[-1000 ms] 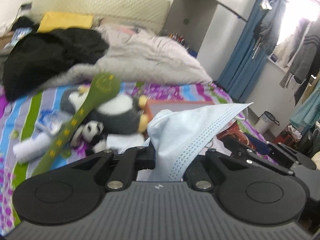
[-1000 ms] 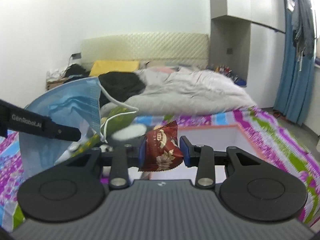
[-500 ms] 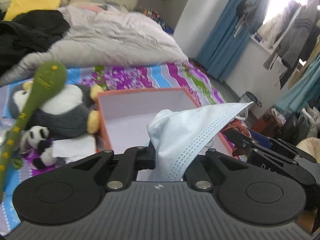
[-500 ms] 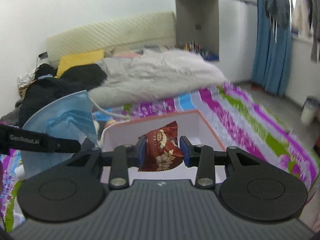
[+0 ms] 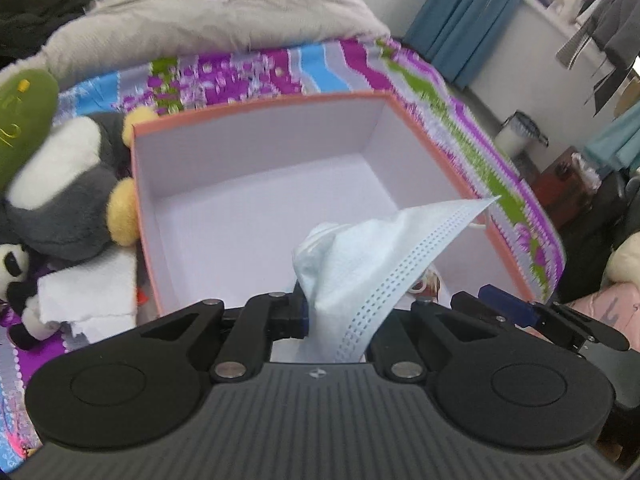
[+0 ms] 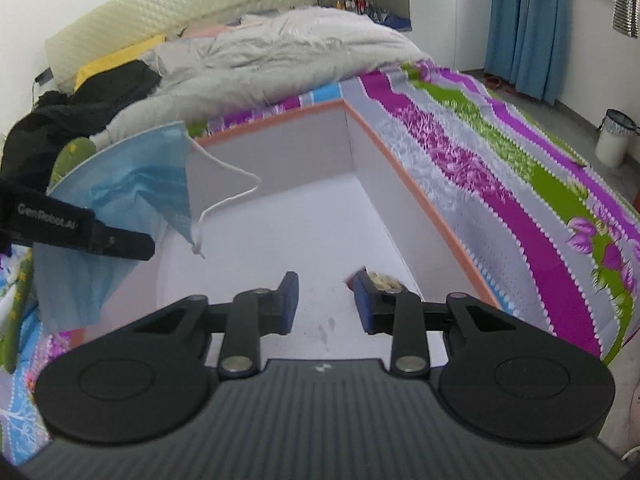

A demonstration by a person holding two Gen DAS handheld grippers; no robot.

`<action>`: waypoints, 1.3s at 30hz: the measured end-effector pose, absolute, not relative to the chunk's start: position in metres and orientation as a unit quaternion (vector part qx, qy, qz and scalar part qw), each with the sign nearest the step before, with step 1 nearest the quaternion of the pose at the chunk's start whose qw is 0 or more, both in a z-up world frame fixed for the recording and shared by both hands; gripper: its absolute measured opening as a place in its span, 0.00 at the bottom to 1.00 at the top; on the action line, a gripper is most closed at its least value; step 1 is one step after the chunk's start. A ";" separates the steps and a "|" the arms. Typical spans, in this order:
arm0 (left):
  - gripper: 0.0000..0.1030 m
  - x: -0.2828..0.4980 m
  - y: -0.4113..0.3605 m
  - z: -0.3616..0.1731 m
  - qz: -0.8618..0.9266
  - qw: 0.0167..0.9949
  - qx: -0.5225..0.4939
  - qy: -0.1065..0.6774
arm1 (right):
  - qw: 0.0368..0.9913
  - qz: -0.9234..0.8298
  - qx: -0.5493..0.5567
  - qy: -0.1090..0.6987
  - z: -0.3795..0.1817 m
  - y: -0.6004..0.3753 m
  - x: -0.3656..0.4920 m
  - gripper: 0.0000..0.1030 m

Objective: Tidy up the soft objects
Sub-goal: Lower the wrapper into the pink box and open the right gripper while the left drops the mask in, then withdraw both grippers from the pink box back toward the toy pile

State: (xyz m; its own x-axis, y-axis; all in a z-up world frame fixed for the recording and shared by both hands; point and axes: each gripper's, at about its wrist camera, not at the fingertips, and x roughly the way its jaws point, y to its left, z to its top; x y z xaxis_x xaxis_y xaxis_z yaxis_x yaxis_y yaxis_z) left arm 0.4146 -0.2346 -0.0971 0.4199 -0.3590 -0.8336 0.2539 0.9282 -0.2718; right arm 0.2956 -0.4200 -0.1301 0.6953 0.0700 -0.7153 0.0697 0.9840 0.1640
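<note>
Both grippers are now hanging over the box [image 5: 256, 216], which was farther off a second ago, and the red snack packet [image 6: 378, 280] is no longer between the right jaws. To the left of the box, a penguin plush [image 5: 64, 192], a small panda [image 5: 16, 268] and a white cloth [image 5: 92, 300] are lying on the striped bedspread [image 6: 520, 184], waiting to be sorted. Moving right, the left gripper [image 5: 336, 320] is clamping its jaws on the blue mask [image 5: 372, 256], holding it above the near part of the box floor. Further right, the right gripper [image 6: 326, 304] is showing its jaws apart with nothing between them. They have just been closing a little, even so. The packet is lying on the box floor, peeking out just behind the right finger by the right wall. That item seems delivered. Judging from this, the mask is probably next to be dropped in, with the plush toys to follow.
</note>
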 end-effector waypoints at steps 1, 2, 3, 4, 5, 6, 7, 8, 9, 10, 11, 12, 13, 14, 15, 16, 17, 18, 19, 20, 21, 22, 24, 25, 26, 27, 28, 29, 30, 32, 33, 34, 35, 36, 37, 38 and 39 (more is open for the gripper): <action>0.08 0.416 -0.237 -0.102 -0.180 0.839 -0.048 0.512 | 0.915 0.000 0.091 0.393 -0.133 -0.421 0.295 0.33; 0.14 0.417 -0.238 -0.106 -0.179 0.837 -0.045 0.515 | 0.914 0.001 0.092 0.394 -0.135 -0.421 0.296 0.33; 0.22 0.419 -0.240 -0.110 -0.179 0.836 -0.042 0.518 | 0.914 0.001 0.092 0.396 -0.138 -0.423 0.296 0.33; 0.50 0.420 -0.241 -0.113 -0.182 0.834 -0.041 0.520 | 0.913 -0.001 0.094 0.397 -0.140 -0.424 0.296 0.33; 0.72 0.420 -0.243 -0.114 -0.184 0.832 -0.040 0.522 | 0.913 -0.001 0.095 0.397 -0.140 -0.425 0.296 0.33; 0.77 0.420 -0.243 -0.114 -0.184 0.834 -0.040 0.518 | 0.913 -0.002 0.096 0.397 -0.141 -0.426 0.296 0.33; 0.78 0.418 -0.243 -0.112 -0.185 0.840 -0.038 0.509 | 0.913 -0.003 0.096 0.396 -0.141 -0.427 0.295 0.33; 0.79 0.417 -0.244 -0.110 -0.186 0.843 -0.032 0.504 | 0.914 -0.003 0.096 0.395 -0.140 -0.428 0.294 0.33; 0.80 0.416 -0.245 -0.108 -0.188 0.844 -0.027 0.502 | 0.914 -0.005 0.097 0.394 -0.139 -0.429 0.293 0.33; 0.82 0.415 -0.246 -0.105 -0.193 0.844 -0.025 0.499 | 0.915 -0.006 0.098 0.391 -0.137 -0.430 0.292 0.33; 0.83 0.413 -0.246 -0.102 -0.197 0.846 -0.025 0.495 | 0.916 -0.006 0.099 0.389 -0.135 -0.431 0.292 0.33; 0.84 0.410 -0.245 -0.098 -0.199 0.848 -0.026 0.491 | 0.918 -0.006 0.100 0.385 -0.132 -0.431 0.290 0.33; 0.84 0.408 -0.244 -0.093 -0.200 0.850 -0.029 0.486 | 0.919 -0.006 0.100 0.380 -0.128 -0.431 0.289 0.33; 0.84 0.405 -0.242 -0.088 -0.201 0.852 -0.031 0.483 | 0.921 -0.006 0.101 0.376 -0.124 -0.431 0.288 0.33; 0.84 0.402 -0.241 -0.083 -0.203 0.854 -0.034 0.479 | 0.923 -0.006 0.102 0.371 -0.119 -0.431 0.287 0.33; 0.84 0.398 -0.239 -0.076 -0.205 0.857 -0.037 0.472 | 0.926 -0.004 0.103 0.364 -0.112 -0.430 0.284 0.33; 0.84 0.395 -0.237 -0.070 -0.205 0.860 -0.038 0.465 | 0.928 -0.003 0.103 0.357 -0.106 -0.429 0.282 0.33; 0.84 0.390 -0.234 -0.061 -0.206 0.865 -0.039 0.455 | 0.931 -0.001 0.103 0.350 -0.099 -0.428 0.279 0.33; 0.84 0.386 -0.232 -0.054 -0.207 0.869 -0.040 0.447 | 0.935 0.001 0.104 0.340 -0.091 -0.426 0.275 0.33; 0.84 0.381 -0.229 -0.046 -0.209 0.874 -0.041 0.437 | 0.938 0.003 0.105 0.332 -0.085 -0.425 0.271 0.33; 0.84 0.377 -0.226 -0.038 -0.210 0.878 -0.042 0.428 | 0.940 0.003 0.107 0.323 -0.078 -0.424 0.267 0.33; 0.84 0.372 -0.223 -0.030 -0.211 0.882 -0.044 0.419 | 0.943 0.006 0.109 0.314 -0.071 -0.423 0.262 0.34; 0.84 0.359 -0.216 -0.014 -0.217 0.890 -0.048 0.397 | 0.948 0.014 0.109 0.298 -0.058 -0.419 0.253 0.34; 0.84 0.351 -0.212 -0.005 -0.221 0.895 -0.050 0.385 | 0.950 0.016 0.107 0.292 -0.051 -0.416 0.248 0.34; 0.84 0.344 -0.207 0.002 -0.222 0.899 -0.051 0.375 | 0.953 0.018 0.105 0.285 -0.045 -0.413 0.243 0.34; 0.84 0.337 -0.203 0.008 -0.222 0.902 -0.051 0.367 | 0.954 0.020 0.105 0.279 -0.040 -0.410 0.239 0.34; 0.84 0.329 -0.198 0.015 -0.222 0.906 -0.050 0.357 | 0.956 0.024 0.105 0.272 -0.035 -0.406 0.234 0.34; 0.84 0.321 -0.194 0.020 -0.221 0.909 -0.048 0.349 | 0.958 0.029 0.105 0.266 -0.030 -0.403 0.228 0.34; 0.84 0.314 -0.190 0.024 -0.220 0.912 -0.046 0.342 | 0.959 0.031 0.105 0.261 -0.026 -0.399 0.224 0.34; 0.84 0.296 -0.179 0.033 -0.217 0.918 -0.040 0.328 | 0.962 0.039 0.105 0.249 -0.019 -0.391 0.213 0.34; 0.84 0.289 -0.174 0.036 -0.215 0.921 -0.039 0.323 | 0.963 0.047 0.106 0.242 -0.016 -0.387 0.208 0.35; 0.84 0.281 -0.168 0.038 -0.212 0.923 -0.037 0.318 | 0.964 0.053 0.104 0.238 -0.013 -0.382 0.202 0.35; 0.84 0.272 -0.160 0.041 -0.207 0.925 -0.034 0.316 | 0.965 0.057 0.100 0.234 -0.011 -0.377 0.197 0.35; 0.84 0.265 -0.153 0.044 -0.204 0.927 -0.034 0.314 | 0.967 0.062 0.095 0.228 -0.008 -0.373 0.192 0.35; 0.84 0.257 -0.145 0.046 -0.202 0.928 -0.036 0.311 | 0.968 0.070 0.090 0.222 -0.006 -0.367 0.187 0.35; 0.84 0.248 -0.135 0.048 -0.198 0.930 -0.038 0.308 | 0.969 0.077 0.089 0.218 -0.005 -0.363 0.183 0.35; 0.84 0.240 -0.128 0.050 -0.193 0.932 -0.039 0.305 | 0.969 0.083 0.090 0.216 -0.003 -0.359 0.179 0.35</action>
